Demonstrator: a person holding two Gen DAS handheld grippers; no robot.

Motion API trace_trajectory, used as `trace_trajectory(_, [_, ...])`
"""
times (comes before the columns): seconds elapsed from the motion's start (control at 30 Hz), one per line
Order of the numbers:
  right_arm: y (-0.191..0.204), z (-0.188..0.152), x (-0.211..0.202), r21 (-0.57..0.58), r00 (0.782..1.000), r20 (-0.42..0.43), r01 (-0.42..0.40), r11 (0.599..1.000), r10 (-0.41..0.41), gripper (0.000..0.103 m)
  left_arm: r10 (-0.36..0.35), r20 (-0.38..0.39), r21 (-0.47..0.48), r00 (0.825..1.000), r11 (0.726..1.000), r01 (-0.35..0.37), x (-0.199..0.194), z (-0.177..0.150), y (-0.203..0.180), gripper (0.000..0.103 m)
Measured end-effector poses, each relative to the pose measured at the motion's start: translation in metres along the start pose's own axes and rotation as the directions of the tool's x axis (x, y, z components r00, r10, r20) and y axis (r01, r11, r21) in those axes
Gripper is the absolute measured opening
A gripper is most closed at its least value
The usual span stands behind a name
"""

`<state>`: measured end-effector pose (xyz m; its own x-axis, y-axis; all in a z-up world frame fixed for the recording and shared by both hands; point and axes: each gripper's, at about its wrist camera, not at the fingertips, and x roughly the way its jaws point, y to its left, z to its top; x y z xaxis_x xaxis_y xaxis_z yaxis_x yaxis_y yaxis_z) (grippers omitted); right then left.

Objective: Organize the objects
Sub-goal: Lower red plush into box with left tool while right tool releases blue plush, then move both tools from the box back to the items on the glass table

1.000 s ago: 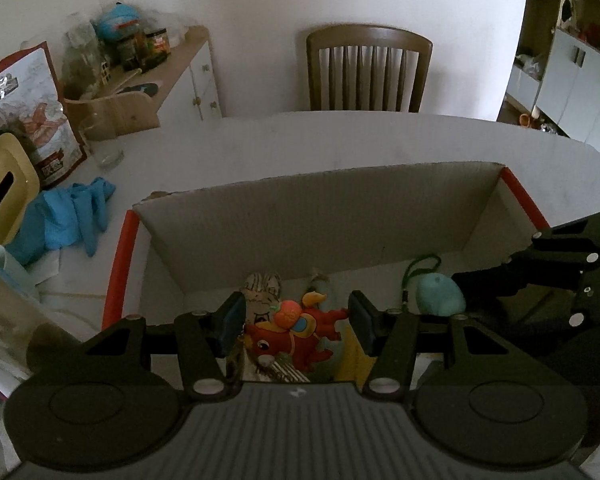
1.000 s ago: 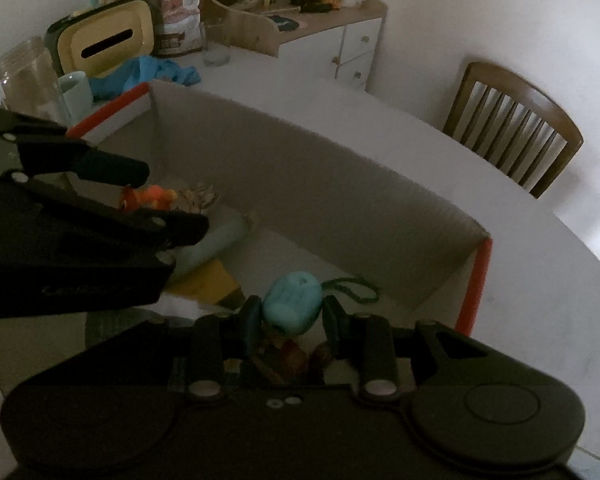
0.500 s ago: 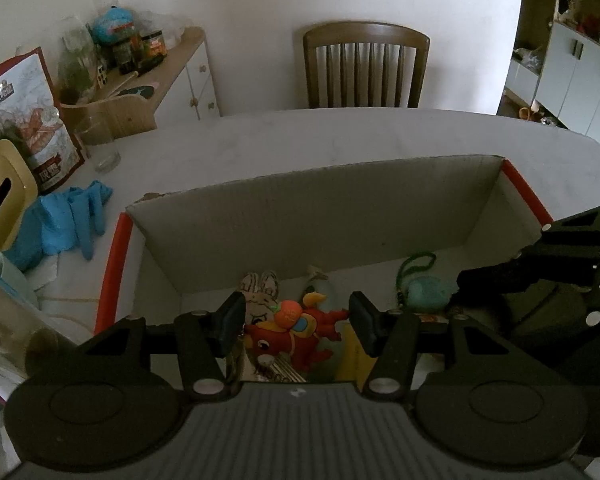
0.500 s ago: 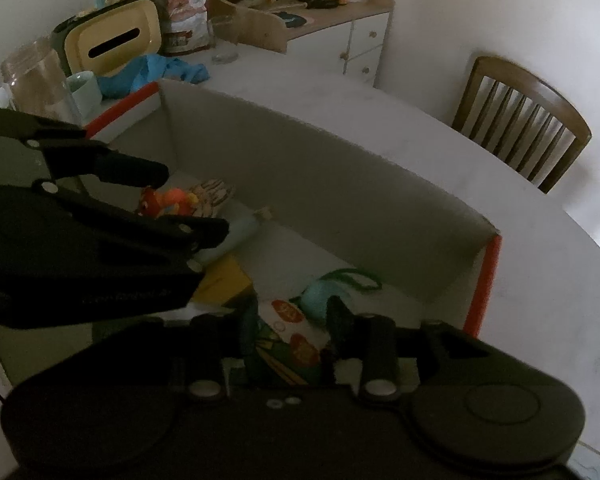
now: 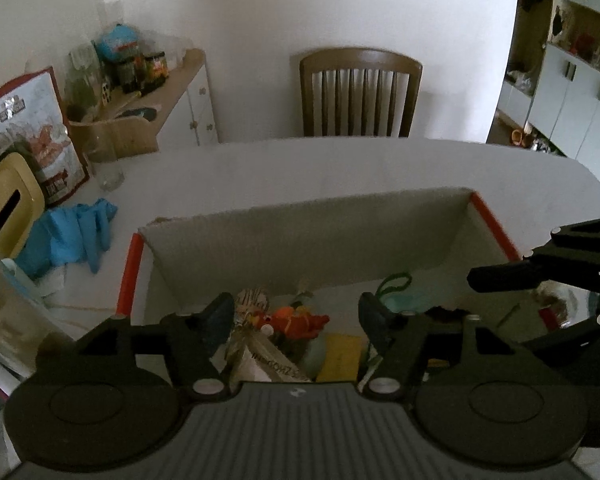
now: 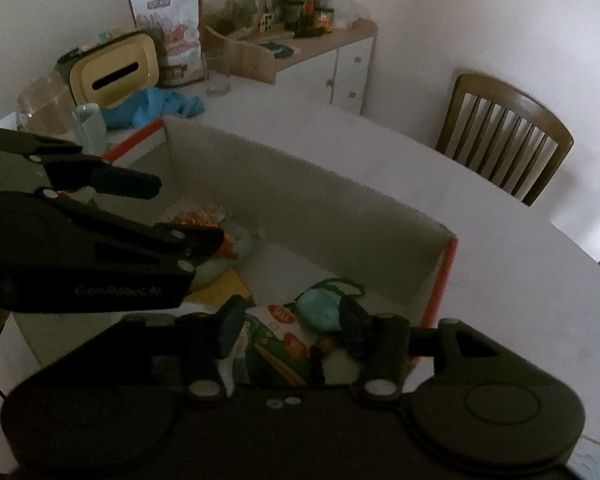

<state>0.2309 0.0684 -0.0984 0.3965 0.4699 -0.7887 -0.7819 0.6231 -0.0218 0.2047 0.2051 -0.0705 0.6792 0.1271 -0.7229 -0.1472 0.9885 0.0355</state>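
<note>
An open cardboard box with red-edged flaps stands on the white table; it also shows in the right wrist view. Inside lie a red-orange plush toy, a striped toy, a teal pouch with a green cord, a yellow flat item and a colourful packet. My left gripper is open and empty above the box's near side. My right gripper is open and empty above the teal pouch and the packet.
On the table's left are a blue cloth, a yellow box with a slot, a printed bag, a drinking glass and a clear jar. A wooden chair stands behind the table, a cluttered sideboard at the back left.
My right gripper let go of the teal pouch, which now lies in the box, and opened wider. Both grippers have lifted and pulled back from the box.
</note>
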Motion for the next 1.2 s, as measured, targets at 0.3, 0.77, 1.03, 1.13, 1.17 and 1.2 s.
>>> trace_trajectory(0.3, [-0.011, -0.008, -0.038, 0.052, 0.997, 0.076, -0.02, 0.998, 0.016, 0.061, -0.018, 0.054, 0.009, 0.998, 1.0, 0.017, -0.033, 0.002, -0.012, 0.068])
trace_trajectory(0.77, [-0.036, -0.035, -0.107, 0.12, 0.974, 0.212, -0.102, 0.987, 0.075, 0.081, -0.057, 0.107, 0.003, 0.993, 0.998, 0.057, -0.082, 0.003, -0.048, 0.074])
trace_trajectory(1.03, [-0.057, -0.06, -0.143, 0.145, 0.959, 0.271, -0.129, 0.981, 0.086, 0.094, -0.073, 0.138, -0.005, 0.988, 0.997, 0.074, -0.104, 0.003, -0.075, 0.085])
trace_trajectory(1.13, [-0.068, -0.071, -0.156, 0.163, 0.952, 0.293, -0.143, 0.976, 0.091, 0.098, -0.078, 0.146, 0.001, 0.986, 0.997, 0.079, -0.11, 0.003, -0.088, 0.085])
trace_trajectory(1.17, [-0.07, -0.075, -0.16, 0.167, 0.95, 0.298, -0.144, 0.975, 0.09, 0.099, -0.081, 0.147, 0.002, 0.986, 0.997, 0.081, -0.112, 0.002, -0.092, 0.085])
trace_trajectory(1.2, [-0.073, -0.078, -0.164, 0.169, 0.949, 0.303, -0.141, 0.975, 0.084, 0.1, -0.082, 0.147, 0.002, 0.986, 0.997, 0.083, -0.113, 0.002, -0.096, 0.085])
